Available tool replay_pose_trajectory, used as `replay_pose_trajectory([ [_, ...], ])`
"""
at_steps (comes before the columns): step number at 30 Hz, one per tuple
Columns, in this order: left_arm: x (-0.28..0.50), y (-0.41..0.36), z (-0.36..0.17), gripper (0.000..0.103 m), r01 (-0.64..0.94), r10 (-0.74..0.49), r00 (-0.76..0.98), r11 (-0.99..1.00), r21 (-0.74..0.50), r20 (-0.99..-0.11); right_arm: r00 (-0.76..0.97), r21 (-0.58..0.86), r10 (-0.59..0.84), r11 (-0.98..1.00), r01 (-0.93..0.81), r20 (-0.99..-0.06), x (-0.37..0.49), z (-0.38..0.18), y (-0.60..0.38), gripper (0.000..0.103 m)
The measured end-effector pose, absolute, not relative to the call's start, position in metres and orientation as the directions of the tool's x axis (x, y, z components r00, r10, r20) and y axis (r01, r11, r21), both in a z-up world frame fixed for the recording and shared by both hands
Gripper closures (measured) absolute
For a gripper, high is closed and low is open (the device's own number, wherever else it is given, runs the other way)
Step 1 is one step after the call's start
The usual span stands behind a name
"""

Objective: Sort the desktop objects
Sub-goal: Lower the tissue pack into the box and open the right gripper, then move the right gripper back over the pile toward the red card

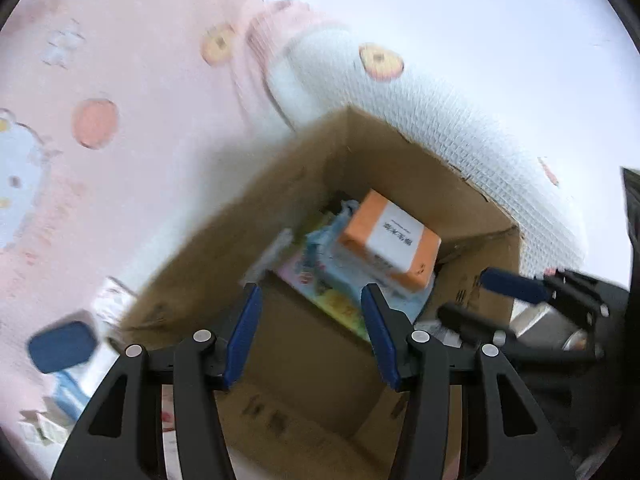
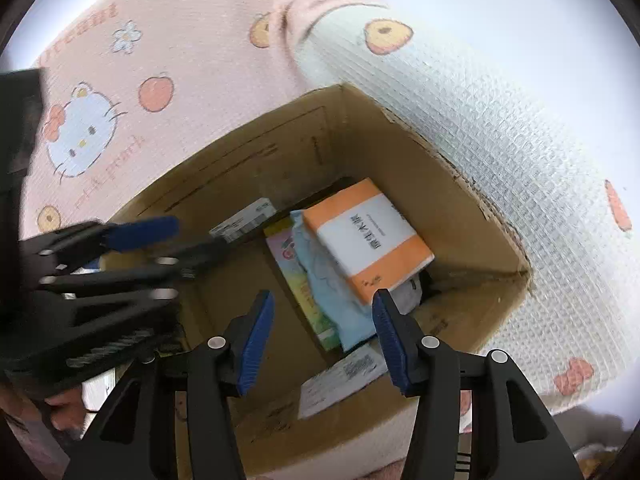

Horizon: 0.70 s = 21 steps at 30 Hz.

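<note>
An open cardboard box (image 1: 304,168) (image 2: 248,168) stands on the pink cartoon-print cloth. Inside lie an orange and white tissue pack (image 1: 390,236) (image 2: 368,236), a light blue packet (image 1: 332,256) (image 2: 340,300) and a colourful flat book (image 1: 344,312) (image 2: 304,288) under them. My left gripper (image 1: 310,312) is open and empty above the box's near side; it also shows in the right wrist view (image 2: 176,236). My right gripper (image 2: 322,320) is open and empty over the box, and its fingers (image 1: 512,284) show in the left wrist view.
A white quilted cushion (image 1: 440,120) (image 2: 500,140) borders the box's far right side. The pink cloth (image 1: 120,80) (image 2: 180,40) lies to the left. A dark blue item (image 1: 62,346) and small boxes (image 1: 60,400) lie at the lower left.
</note>
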<state>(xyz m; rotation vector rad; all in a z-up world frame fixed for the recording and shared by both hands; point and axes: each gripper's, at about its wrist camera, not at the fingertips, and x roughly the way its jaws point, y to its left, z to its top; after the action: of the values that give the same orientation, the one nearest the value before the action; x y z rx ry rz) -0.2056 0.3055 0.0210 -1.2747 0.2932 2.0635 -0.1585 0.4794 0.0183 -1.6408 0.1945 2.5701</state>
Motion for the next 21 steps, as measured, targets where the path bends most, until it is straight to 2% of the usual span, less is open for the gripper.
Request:
replay_pose_trajectory([
  [4,-0.18,0.261,0.041,0.041,-0.682,0.423,-0.413,-0.731,-0.034,-0.806,-0.444,0.049,0.013,-0.991,-0.126,-0.896,-0.145,0.03,0.463,0.054],
  [7,-0.166,0.221,0.051,0.041,-0.681,0.42,-0.47,-0.732,0.015,-0.777,-0.465,0.054,-0.006,-0.994,-0.091,-0.885,-0.138,0.035,0.447,0.054],
  [13,-0.158,0.149,0.029,0.041,-0.627,0.364,-0.465,-0.779,0.009,-0.807,-0.508,0.075,-0.066,-0.997,0.003,-0.859,-0.108,0.045,0.411,0.052],
  [18,-0.139,0.11,-0.001,0.041,-0.567,0.322,-0.541,-0.822,0.055,-0.777,-0.567,0.15,-0.145,-0.988,0.038,-0.811,-0.084,0.039,0.384,0.046],
  [21,-0.13,0.093,-0.024,0.041,-0.541,0.339,-0.532,-0.841,0.003,-0.776,-0.597,0.171,-0.186,-0.982,0.083,-0.781,-0.076,0.035,0.361,0.046],
])
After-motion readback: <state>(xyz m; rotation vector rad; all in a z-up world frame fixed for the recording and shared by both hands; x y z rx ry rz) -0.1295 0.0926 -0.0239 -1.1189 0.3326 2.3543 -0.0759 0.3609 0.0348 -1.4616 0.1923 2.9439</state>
